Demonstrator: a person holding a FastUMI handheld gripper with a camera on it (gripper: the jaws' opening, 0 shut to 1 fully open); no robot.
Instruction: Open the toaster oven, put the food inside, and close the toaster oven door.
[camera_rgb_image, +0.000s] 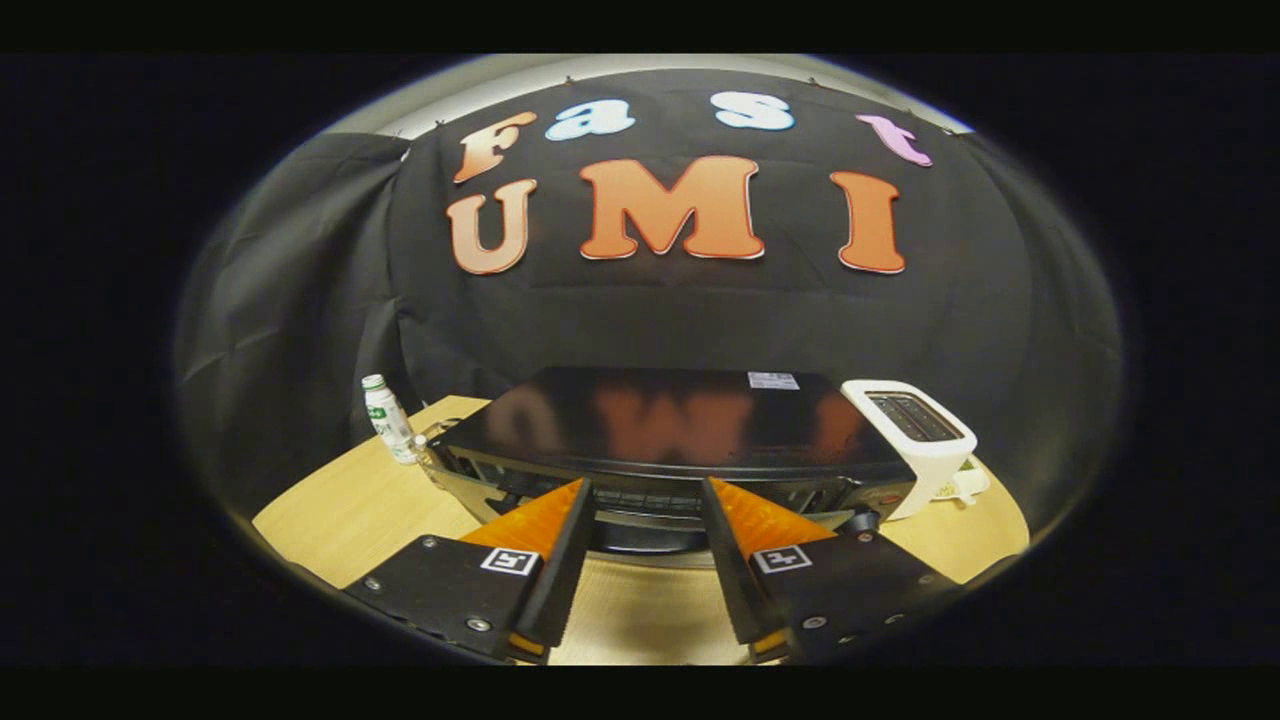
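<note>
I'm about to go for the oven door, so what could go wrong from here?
1. The open gripper sits above the toaster oven, its fingers spread over the front top edge; the door handle is hard to make out from here, so a grab could miss.
2. A small bottle stands close by one side of the oven and a white toaster by the other; a wide swing might knock either.

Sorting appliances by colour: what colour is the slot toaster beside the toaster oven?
White, seen in the gripper view: slot toaster.

gripper (645, 485) | jaws spread wide apart | nothing held | level, pointing forward
</note>
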